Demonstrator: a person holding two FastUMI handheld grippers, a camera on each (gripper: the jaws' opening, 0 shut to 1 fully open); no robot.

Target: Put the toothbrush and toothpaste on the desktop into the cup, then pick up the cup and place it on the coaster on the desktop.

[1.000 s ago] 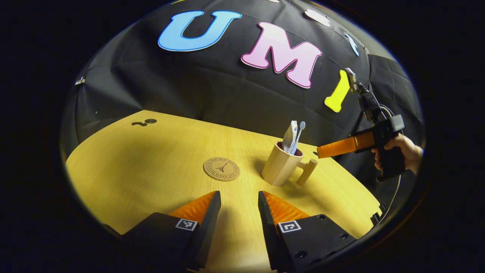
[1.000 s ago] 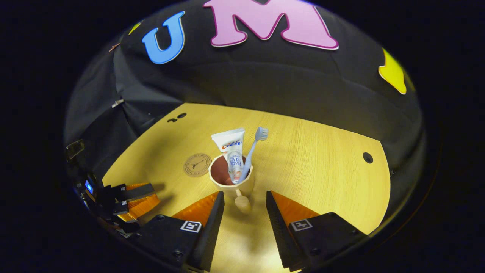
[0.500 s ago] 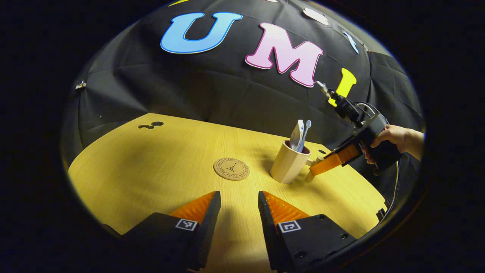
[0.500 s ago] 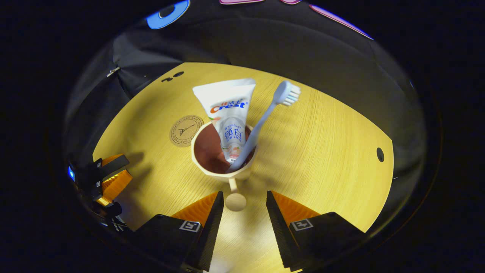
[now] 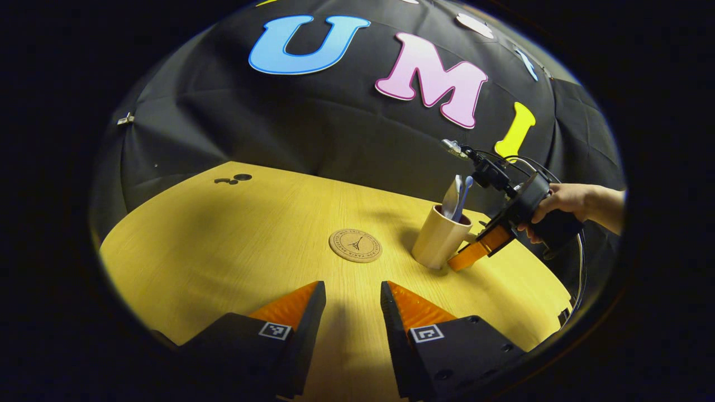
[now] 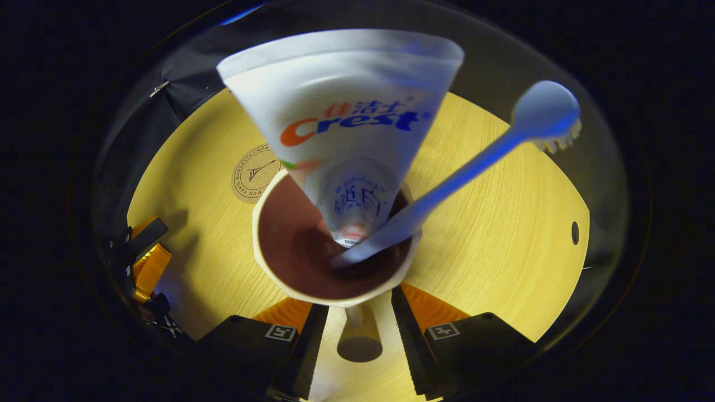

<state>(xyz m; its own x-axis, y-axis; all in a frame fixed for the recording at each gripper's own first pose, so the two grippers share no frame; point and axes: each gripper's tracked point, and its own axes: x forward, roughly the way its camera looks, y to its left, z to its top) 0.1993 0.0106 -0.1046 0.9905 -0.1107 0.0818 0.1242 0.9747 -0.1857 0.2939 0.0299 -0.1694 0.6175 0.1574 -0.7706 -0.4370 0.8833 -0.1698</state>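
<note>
Right gripper [image 6: 357, 329]: jaws apart, straddling the cup handle [image 6: 359, 340]; contact unclear.
Left gripper [image 5: 349, 312]: parted, holding nothing.
Cup [image 6: 279, 273]: toothpaste [image 6: 346, 123] hides its far rim.

Recording booth: black cloth wall [image 5: 313, 128], wooden desktop [image 5: 223, 234].

From the left gripper view I see bare desktop [image 5: 223, 240] across the left and centre of the frame, broken by the flat coaster [image 5: 355, 245] just right of centre. To its right the cup [image 5: 441, 243] stands with the toothpaste [image 5: 451, 196] and toothbrush [image 5: 465, 192] sticking up (tall obstacles overhead). My right gripper [image 5: 466, 258] crowds the cup's handle side.
</note>
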